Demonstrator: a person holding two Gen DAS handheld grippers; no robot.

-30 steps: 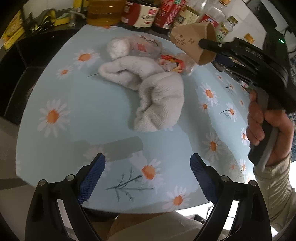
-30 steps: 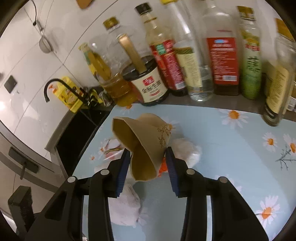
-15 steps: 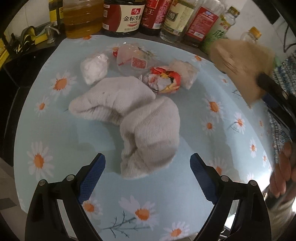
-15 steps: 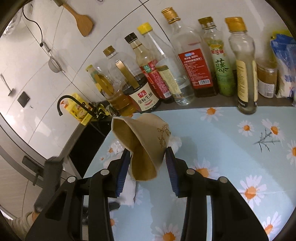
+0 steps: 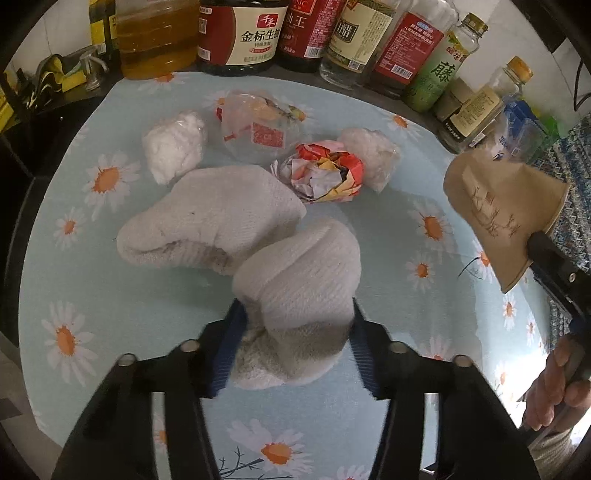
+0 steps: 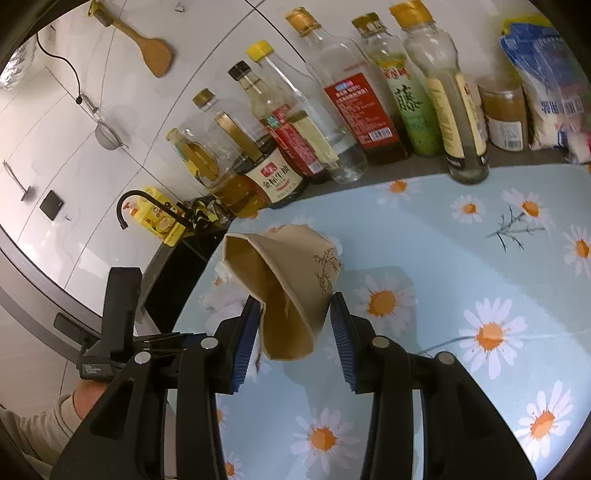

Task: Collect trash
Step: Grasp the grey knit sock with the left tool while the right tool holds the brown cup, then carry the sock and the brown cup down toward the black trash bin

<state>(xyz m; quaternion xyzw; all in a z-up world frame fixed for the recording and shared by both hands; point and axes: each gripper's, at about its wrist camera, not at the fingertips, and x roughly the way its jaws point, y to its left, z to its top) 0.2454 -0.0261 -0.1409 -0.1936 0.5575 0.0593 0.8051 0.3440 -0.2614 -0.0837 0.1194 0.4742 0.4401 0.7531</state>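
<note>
My left gripper is shut on the near end of a grey-white towel that lies curled on the daisy tablecloth. Beyond the towel lie a white tissue wad, a clear plastic wrapper with red print, a crumpled red and yellow paper and a pale wrapped lump. My right gripper is shut on a squashed brown paper cup and holds it above the table; the cup also shows at the right of the left wrist view.
A row of sauce and oil bottles stands along the back of the table; the bottles also show in the right wrist view. A black sink with a faucet lies to the left. A blue bag stands at the back right.
My left gripper moved forward to the towel and closed on its near end. My right gripper drew back to the right with the cup still in it.
</note>
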